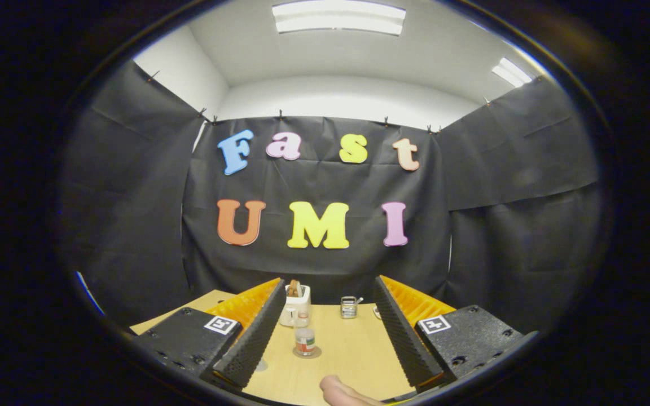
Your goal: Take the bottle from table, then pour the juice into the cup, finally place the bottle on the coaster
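between spread gripper (pixel 325 338) fingers, bottle (pixel 304 340) on coaster (pixel 307 353)

The worktop (pixel 353 352) is of light wood. On it stands a small bottle (pixel 304 338) on a round coaster (pixel 307 354). Farther back stands a white holder (pixel 295 304) with brown things in it, and to the right of it a small metal cup (pixel 349 307).

The hand-held gripper (pixel 325 332) hangs above the worktop with its fingers wide apart; the bottle shows between them.

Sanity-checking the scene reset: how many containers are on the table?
3. A small bottle on a coaster between the open fingers; a white cup behind it by the left finger; a metal holder farther back. The fingers may hide more.
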Demonstrator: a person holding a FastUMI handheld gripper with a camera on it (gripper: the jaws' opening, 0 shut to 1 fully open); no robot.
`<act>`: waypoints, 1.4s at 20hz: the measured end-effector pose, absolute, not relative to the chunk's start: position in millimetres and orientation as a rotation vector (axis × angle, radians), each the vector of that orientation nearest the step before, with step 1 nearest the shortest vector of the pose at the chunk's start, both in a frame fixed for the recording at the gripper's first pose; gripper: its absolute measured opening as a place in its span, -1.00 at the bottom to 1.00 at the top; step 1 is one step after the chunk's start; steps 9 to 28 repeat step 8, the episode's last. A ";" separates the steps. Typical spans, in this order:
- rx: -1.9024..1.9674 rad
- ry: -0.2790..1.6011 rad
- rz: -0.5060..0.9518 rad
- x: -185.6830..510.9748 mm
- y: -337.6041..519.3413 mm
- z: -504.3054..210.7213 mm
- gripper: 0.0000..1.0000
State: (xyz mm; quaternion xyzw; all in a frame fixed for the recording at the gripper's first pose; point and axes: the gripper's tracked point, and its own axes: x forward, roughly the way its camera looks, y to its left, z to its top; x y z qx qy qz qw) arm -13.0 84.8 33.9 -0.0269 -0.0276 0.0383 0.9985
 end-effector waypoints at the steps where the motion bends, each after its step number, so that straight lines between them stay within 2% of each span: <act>1: -0.056 -0.047 0.087 -12.4 84.9 29.7 1.00; 28: -0.045 -0.057 0.098 -14.5 89.9 30.4 1.00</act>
